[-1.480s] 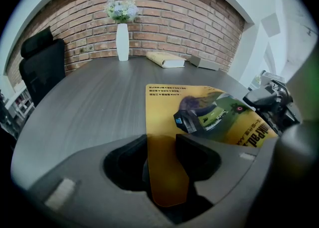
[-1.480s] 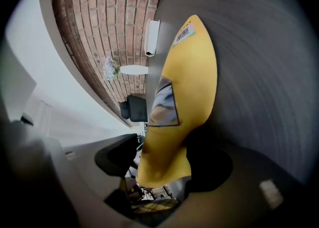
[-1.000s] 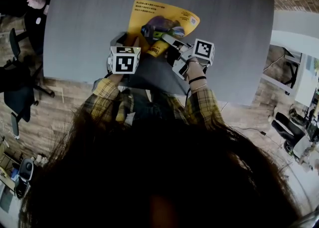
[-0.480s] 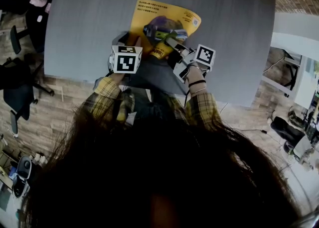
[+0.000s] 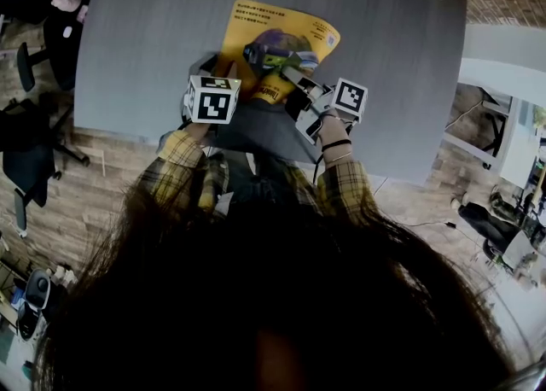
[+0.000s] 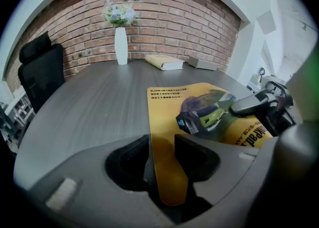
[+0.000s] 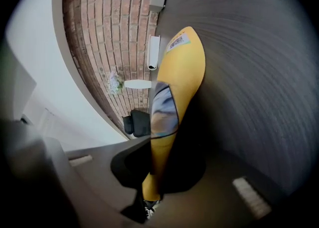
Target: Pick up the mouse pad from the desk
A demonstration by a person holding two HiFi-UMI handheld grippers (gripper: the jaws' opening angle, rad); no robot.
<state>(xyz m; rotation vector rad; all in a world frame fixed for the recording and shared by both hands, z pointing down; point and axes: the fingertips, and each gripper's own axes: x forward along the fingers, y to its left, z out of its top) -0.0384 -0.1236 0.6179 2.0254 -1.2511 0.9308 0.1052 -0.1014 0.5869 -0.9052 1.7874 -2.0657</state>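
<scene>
The yellow mouse pad [image 5: 273,26] with a dark print lies on the grey desk [image 5: 153,22], and its near edge is lifted. My right gripper [image 5: 290,69] is shut on the pad's near right edge. In the right gripper view the pad [image 7: 187,67] runs edge-on out of the closed right gripper [image 7: 152,172]. My left gripper [image 5: 223,72] is at the pad's near left corner. In the left gripper view that corner [image 6: 167,172] hangs between the jaws of the left gripper [image 6: 162,160]. These jaws have just been closing a little and stand apart. The right gripper [image 6: 251,105] shows there too.
A white vase with flowers [image 6: 121,43], a book [image 6: 165,61] and a flat grey thing stand at the desk's far edge by the brick wall. A black office chair [image 6: 42,67] is at the left. More chairs [image 5: 30,142] stand on the wood floor beside the desk.
The right gripper's jaws have closed on the pad's edge and that hand has shifted slightly towards me. The left gripper has kept its place.
</scene>
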